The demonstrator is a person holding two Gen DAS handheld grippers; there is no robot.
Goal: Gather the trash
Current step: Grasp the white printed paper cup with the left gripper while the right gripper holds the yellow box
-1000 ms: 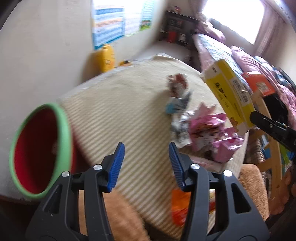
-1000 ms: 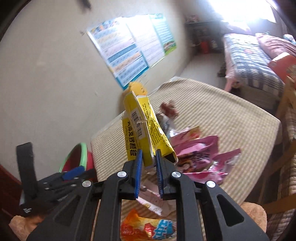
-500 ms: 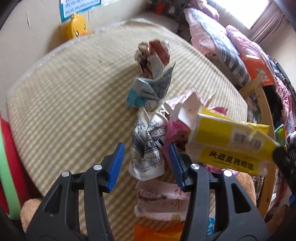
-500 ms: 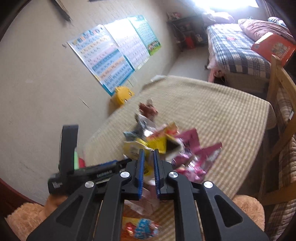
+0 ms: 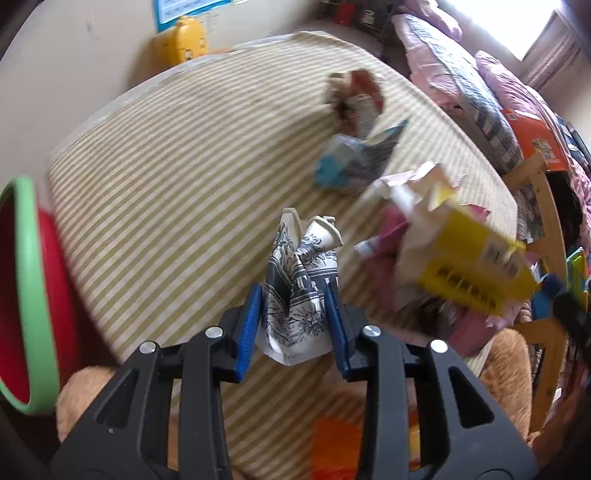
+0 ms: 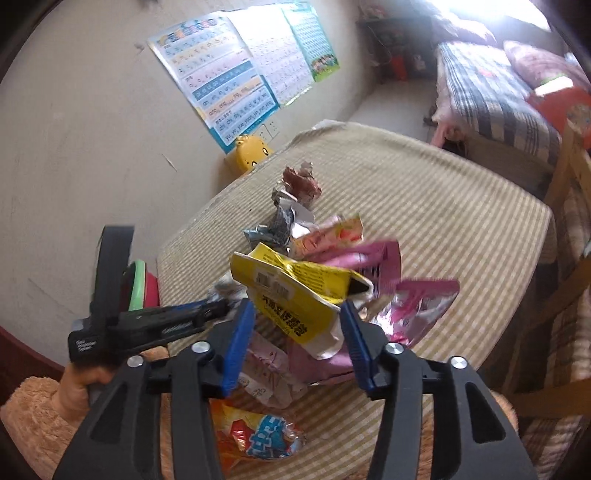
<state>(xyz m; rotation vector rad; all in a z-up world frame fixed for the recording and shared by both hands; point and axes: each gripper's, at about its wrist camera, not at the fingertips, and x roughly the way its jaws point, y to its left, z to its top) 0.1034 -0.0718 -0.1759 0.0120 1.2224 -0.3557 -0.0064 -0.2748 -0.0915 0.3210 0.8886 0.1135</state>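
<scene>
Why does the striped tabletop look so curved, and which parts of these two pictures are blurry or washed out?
Left wrist view: fisheye lens bows the striped tabletop; the crumpled yellow cardboard box is motion-smeared. Right wrist view: same bowing; the window corner is blown out white.

Count on the striped table (image 6: pixel 461 221): 1 yellow carton (image 6: pixel 295 291), 1 black-and-white printed wrapper (image 5: pixel 299 295), 1 blue-grey wrapper (image 5: pixel 351 162), 1 brown crumpled wrapper (image 5: pixel 354 92), 1 orange snack bag (image 6: pixel 255 432) at near edge. Pink wrappers (image 6: pixel 417 302): at least 2, overlapping. Beside the table: 1 red bin (image 5: pixel 33 295), 1 yellow duck box (image 5: pixel 183 42).
</scene>
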